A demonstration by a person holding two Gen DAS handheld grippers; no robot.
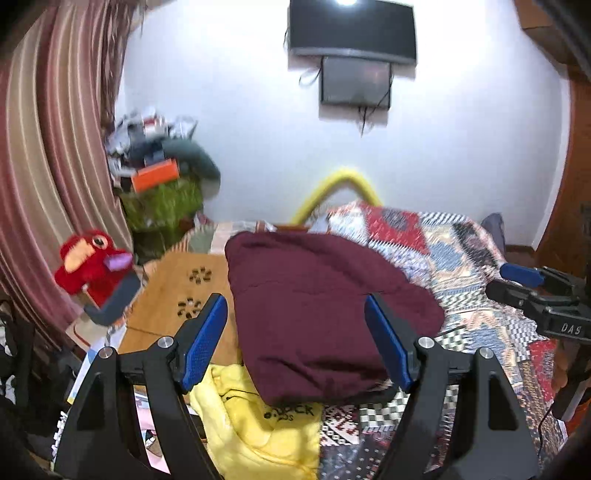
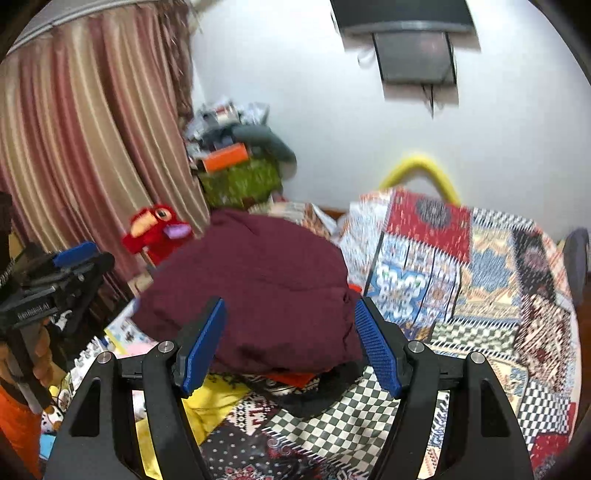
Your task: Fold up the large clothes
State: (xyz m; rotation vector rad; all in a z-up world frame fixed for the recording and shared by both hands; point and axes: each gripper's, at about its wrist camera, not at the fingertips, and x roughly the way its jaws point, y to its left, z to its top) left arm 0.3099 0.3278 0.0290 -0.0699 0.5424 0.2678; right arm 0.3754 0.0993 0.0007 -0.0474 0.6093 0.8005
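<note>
The left wrist view alone shows a wooden board [image 1: 177, 295] at centre left, flat and light brown, with small flower-shaped cut-outs, lying just left of the folded maroon garment [image 1: 314, 314]. It also shows more of the yellow garment [image 1: 255, 417] at the bottom, a soft crumpled knit with dark lettering partly tucked under the maroon one. The right wrist view alone shows a strip of red cloth [image 2: 291, 378] and a black one [image 2: 321, 395] peeping from under the maroon garment [image 2: 258, 291] near the bottom centre, and a hand [image 2: 40, 354] at the left edge gripping the handle of the other tool.

The maroon garment sits in the middle of both frames as a thick, rounded, matte bundle on the patchwork bedspread [image 1: 461, 258], which is a busy print of checks, diamonds and tiles.

The left gripper [image 1: 301, 341] has its jaws spread wide, ribbed blue pads facing each other with nothing pinched; the garment lies beyond them. The right gripper [image 2: 291, 345] is likewise spread wide and empty, above the garment's near edge.

At the left of both frames are a fuzzy red plush bird [image 1: 90, 262] and a striped pink curtain [image 1: 48, 147] in long pleats. A dark screen [image 1: 352, 29] hangs on the white wall at upper centre, and a yellow tube [image 1: 347, 184] arches behind the bed.
</note>
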